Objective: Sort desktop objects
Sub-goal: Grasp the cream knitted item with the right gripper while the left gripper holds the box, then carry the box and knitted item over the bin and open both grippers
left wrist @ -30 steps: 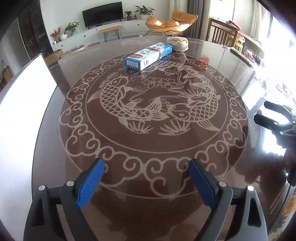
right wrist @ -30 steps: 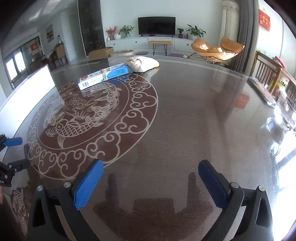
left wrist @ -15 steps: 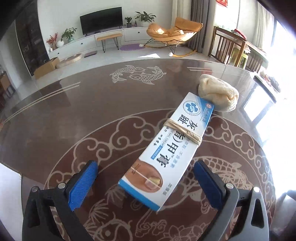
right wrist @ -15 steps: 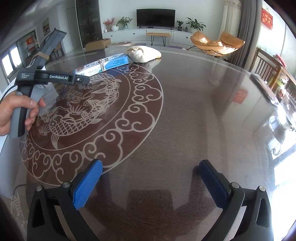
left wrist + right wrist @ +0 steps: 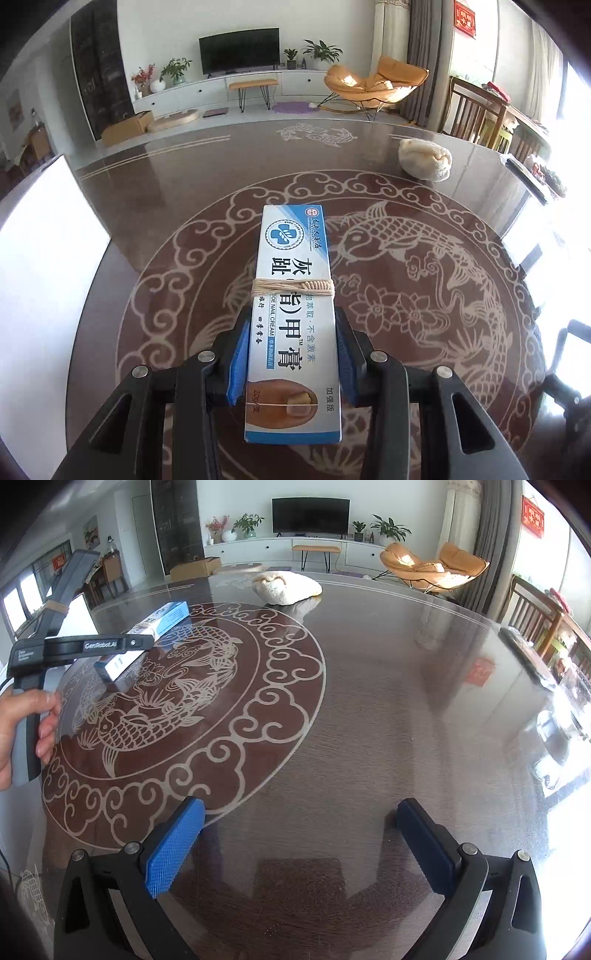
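The left tongs (image 5: 291, 354) have just been closing and now clamp the near end of the nail cream box (image 5: 293, 295), over the desk (image 5: 424, 295) medallion. The right tongs (image 5: 299, 838) gape wide, holding nothing.

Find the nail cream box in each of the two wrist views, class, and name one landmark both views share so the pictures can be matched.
Left wrist view: the nail cream box fills the lower centre, lengthwise between the left gripper pads.
Right wrist view: the same box lies at upper left, partly behind the left gripper's black body.
Shared landmark: the cream cloth bundle on the table beyond the box.
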The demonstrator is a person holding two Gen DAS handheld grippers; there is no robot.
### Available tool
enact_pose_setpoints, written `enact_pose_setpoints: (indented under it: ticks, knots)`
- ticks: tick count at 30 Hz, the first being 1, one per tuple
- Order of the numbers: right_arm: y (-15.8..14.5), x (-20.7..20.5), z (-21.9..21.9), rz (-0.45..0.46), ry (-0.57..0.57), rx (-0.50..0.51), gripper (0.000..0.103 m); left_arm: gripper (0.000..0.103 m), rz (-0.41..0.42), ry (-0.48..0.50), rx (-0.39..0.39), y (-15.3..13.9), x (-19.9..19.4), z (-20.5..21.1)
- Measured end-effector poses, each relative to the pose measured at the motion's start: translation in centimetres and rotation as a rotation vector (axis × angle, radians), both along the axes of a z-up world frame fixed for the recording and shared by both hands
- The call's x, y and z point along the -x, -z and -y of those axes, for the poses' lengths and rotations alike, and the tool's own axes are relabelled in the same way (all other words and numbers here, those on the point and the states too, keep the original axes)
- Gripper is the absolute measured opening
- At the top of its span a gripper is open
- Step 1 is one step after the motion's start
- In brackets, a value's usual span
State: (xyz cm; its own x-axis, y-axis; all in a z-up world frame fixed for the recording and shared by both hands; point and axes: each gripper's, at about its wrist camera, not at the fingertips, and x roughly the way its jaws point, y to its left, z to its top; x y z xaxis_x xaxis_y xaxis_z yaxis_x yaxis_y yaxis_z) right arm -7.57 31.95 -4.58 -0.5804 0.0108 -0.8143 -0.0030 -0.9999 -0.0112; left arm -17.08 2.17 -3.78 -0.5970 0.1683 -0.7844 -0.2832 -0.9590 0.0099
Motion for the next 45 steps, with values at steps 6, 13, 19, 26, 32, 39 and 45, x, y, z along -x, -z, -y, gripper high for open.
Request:
enact_pose_setpoints:
  ticks: [6, 13, 19, 26, 32, 39, 45]
  knots:
    - [-0.8, 2.5, 0.3, -0.008, -0.023, 0.132, 0.103, 0.041, -0.003, -0.079, -0.008, 0.2, -6.2, 5.0]
    - [-5.2, 21.5, 1.2, -0.055, 0.081, 0.141, 0.103, 0.041, -0.01, -0.096, -0.006, 0.2, -6.2, 5.4]
    - [-1.2, 29.3, 0.8, 0.127, 0.186, 0.141, 0.082, 0.04, -0.007, -0.096, -0.019, 0.3, -5.8, 5.6]
    - [-0.7, 17.8, 7.6, 0.101, -0.135, 0.151, 0.057, 0.04, 0.0, -0.101, -0.141, 0.2, -6.3, 7.4]
    - [-0.3, 0.6, 11.0, 0.123, -0.354, 0.197, 0.057, 0.04, -0.026, -0.098, -0.227, -1.0, -10.0, 8.1]
    - [-4.1, -2.3, 12.4, 0.031, -0.389, 0.145, 0.056, 0.04, -0.144, -0.133, -0.33, -7.2, -15.6, 11.2]
    - [-13.4, 0.7, 22.1, -0.146, -0.567, 0.219, 0.056, 0.041, -0.247, -0.27, -0.309, -13.8, -17.4, 20.3]
